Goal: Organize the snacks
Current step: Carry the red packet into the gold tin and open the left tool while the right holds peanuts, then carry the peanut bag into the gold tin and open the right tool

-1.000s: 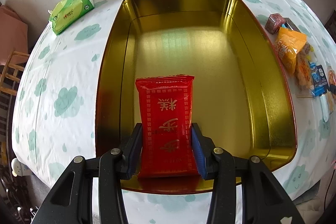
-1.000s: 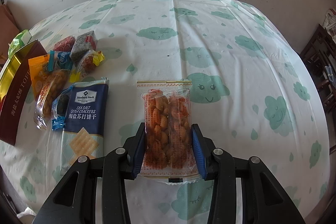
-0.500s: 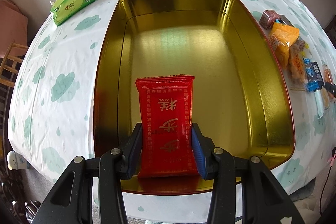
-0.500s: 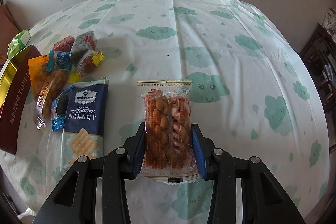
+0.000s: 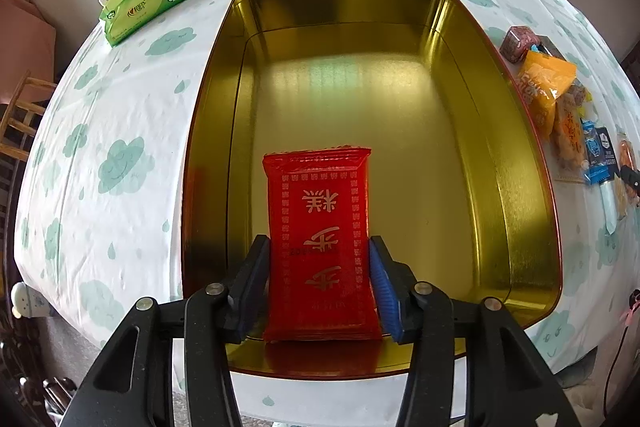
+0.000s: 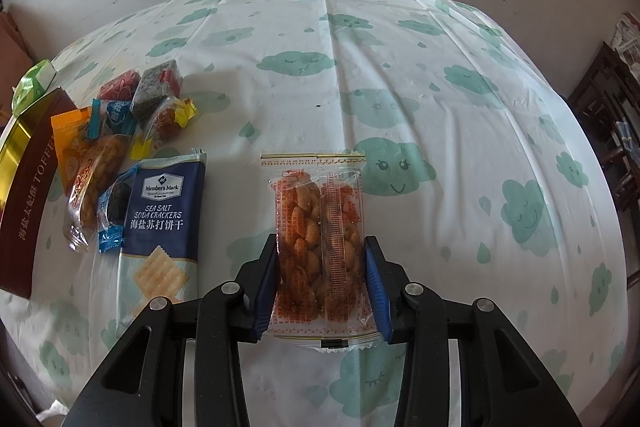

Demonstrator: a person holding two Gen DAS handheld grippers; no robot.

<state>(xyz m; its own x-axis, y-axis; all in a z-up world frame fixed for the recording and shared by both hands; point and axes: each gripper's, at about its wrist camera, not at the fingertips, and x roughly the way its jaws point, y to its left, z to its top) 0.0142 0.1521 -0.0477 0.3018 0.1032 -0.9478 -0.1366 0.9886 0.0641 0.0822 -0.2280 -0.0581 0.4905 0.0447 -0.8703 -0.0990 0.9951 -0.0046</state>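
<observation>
Left tool (image 5: 318, 283) jaws opening, red packet (image 5: 320, 247) between them over near end of gold tin (image 5: 520, 155); finish release, lift straight out. Right tool (image 6: 320, 283) clamped on peanut pack (image 6: 320, 239) above counter (image 6: 440, 131); tin next.

Snack pile (image 5: 568, 115) at counter's right edge: overlapping, far items unidentifiable, last ones cut by frame. Gold tin (image 6: 24, 163) cropped at left frame edge. Red packet (image 5: 320, 247) lower print illegible.
</observation>
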